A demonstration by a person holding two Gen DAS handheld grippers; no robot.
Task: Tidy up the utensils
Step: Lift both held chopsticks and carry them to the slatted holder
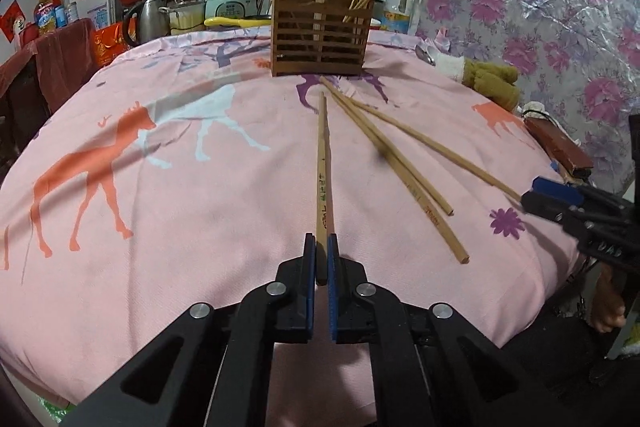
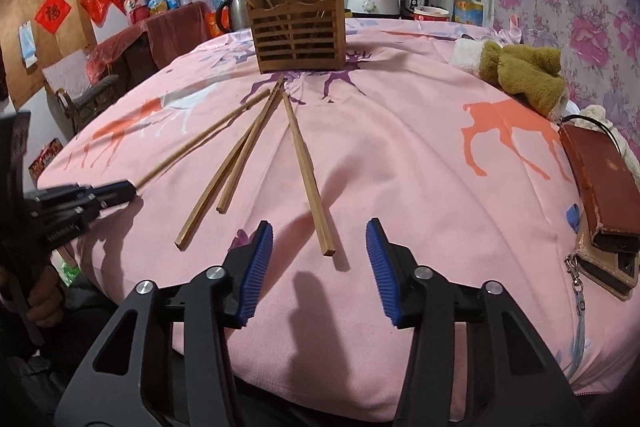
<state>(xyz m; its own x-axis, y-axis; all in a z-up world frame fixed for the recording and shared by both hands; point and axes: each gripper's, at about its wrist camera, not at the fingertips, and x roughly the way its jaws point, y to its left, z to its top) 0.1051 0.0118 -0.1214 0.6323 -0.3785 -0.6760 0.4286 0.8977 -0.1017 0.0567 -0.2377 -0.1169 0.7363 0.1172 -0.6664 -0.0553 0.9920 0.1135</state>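
Left tool (image 1: 321, 247) clamped on a chopstick (image 1: 322, 163) at lower centre. Right tool (image 2: 320, 251) apart, straddling another chopstick's (image 2: 306, 171) end. Holder (image 2: 298, 39) top centre. Bench (image 2: 400, 187) right edge crowded: plush toy (image 2: 524, 75), wallet (image 2: 600, 187).

A slatted holder (image 2: 298, 41) stands on the desk (image 2: 400, 163) toward its far side, with chopsticks upright in its left and right compartments. Four loose chopsticks (image 2: 308, 175) lie on the desk before the holder, fanning toward the near edge. The leftmost chopstick (image 1: 323, 179) has its near end between the left claw's (image 1: 321, 255) pads. At the desk's right edge lie a plush toy (image 2: 524, 75) and, nearer, a wallet (image 2: 600, 183).
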